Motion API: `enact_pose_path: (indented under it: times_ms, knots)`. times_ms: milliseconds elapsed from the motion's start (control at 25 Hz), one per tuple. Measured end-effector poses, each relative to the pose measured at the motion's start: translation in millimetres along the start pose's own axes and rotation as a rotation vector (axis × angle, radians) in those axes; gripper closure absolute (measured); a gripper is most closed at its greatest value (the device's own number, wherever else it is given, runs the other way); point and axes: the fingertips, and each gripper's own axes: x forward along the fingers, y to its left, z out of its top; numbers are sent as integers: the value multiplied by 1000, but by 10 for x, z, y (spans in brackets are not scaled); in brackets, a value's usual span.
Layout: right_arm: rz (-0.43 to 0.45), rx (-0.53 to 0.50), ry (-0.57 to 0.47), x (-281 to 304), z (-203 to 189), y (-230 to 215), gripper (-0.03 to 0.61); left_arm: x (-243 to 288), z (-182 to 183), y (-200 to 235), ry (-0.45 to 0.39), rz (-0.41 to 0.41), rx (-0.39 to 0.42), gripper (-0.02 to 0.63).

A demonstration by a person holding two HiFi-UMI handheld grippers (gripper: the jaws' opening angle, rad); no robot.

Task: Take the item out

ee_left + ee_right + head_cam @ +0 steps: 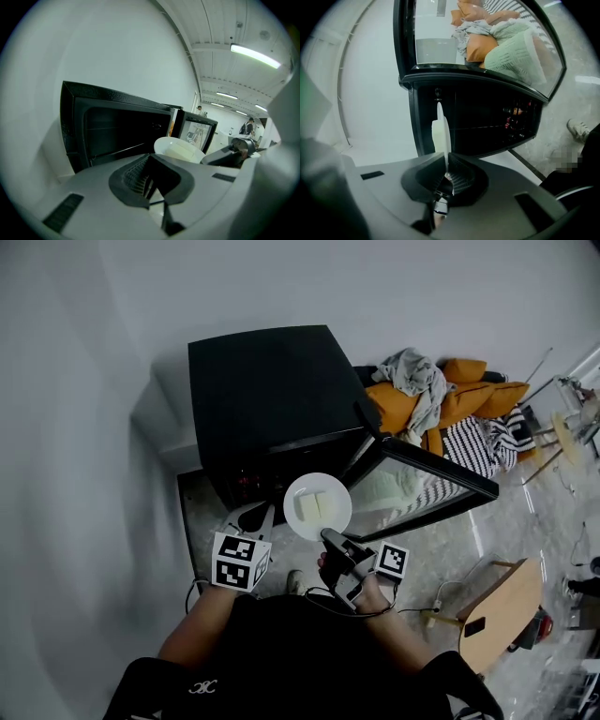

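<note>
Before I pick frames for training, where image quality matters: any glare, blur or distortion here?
Head view: even light, sharp, with a soft shadow beside the oven. Left gripper view: heavy fisheye, dark corners, and the ceiling lamp is blown out. Right gripper view: same fisheye, plate edge-on and pale, the oven's inside very dark.
</note>
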Motion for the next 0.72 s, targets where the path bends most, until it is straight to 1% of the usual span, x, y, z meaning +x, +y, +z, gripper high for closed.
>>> enact_pose_path:
  times_ms: [160,400,720]
  knots:
    - [2,0,-19,-117,-30,-37,555,30,-14,-69,2,-19,4,614]
    - [43,-26,-30,-152,-18,42,557,69,-27,-101,4,-30,4,614]
    - [31,-21,-43,-126,116,70,557,105,-57,-95,13,-29,-5,614]
